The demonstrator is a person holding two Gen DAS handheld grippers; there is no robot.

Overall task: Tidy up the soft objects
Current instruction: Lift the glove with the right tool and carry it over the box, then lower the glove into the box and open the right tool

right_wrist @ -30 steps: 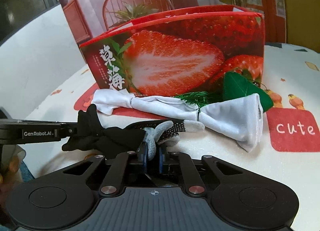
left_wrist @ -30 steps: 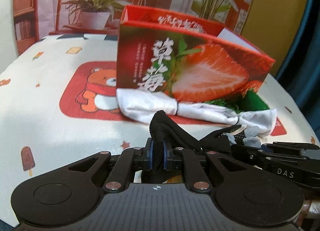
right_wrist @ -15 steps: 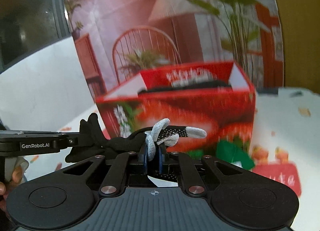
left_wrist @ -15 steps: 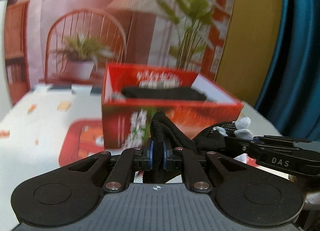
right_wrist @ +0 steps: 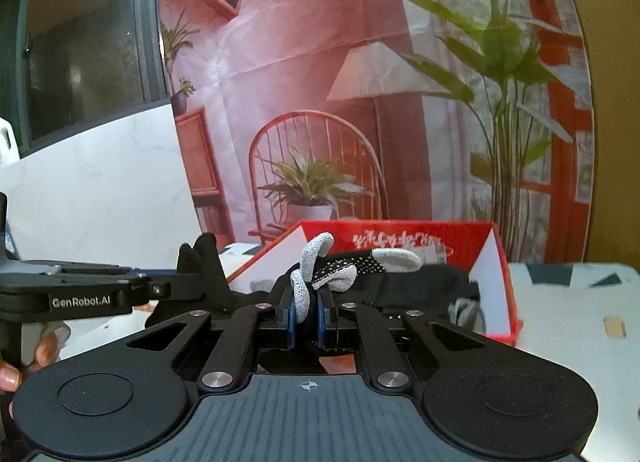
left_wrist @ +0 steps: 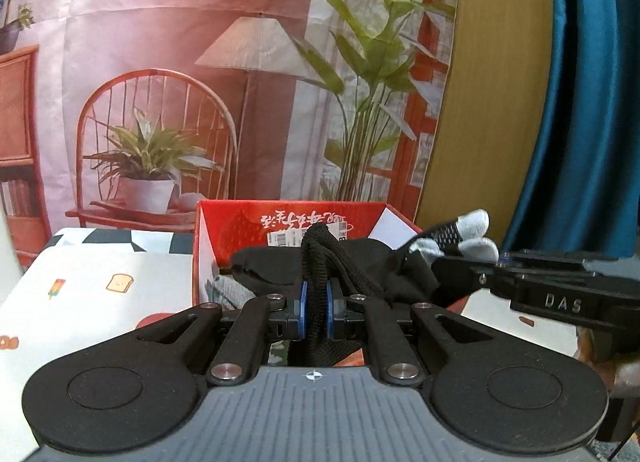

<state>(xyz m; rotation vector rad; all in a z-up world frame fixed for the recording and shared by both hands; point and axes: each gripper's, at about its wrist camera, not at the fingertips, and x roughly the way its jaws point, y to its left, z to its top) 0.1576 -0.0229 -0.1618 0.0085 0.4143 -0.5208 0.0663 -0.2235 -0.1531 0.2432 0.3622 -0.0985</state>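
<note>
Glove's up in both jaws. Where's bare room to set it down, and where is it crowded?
Free: tablecloth left of the red box, and tablecloth right of the box in the right wrist view. Crowded: inside the box, where dark fabric already lies; the black glove held by the left gripper and right gripper hangs in front of it.

So the table (left_wrist: pixel 92 294) has a white cloth on it with little cartoon prints: a toast slice (left_wrist: pixel 119 283) and an ice pop (left_wrist: pixel 56 287) at the left of the left wrist view, plus a bit of a red patch (left_wrist: pixel 154 319) lower down. Near the far edge the cloth shows dark and pale triangles. A red strawberry box (left_wrist: pixel 288 218) sits open on the table around the middle of both views. In the right wrist view the table (right_wrist: pixel 568 326) runs off to the right of the box, pale, with a small tan print.
</note>
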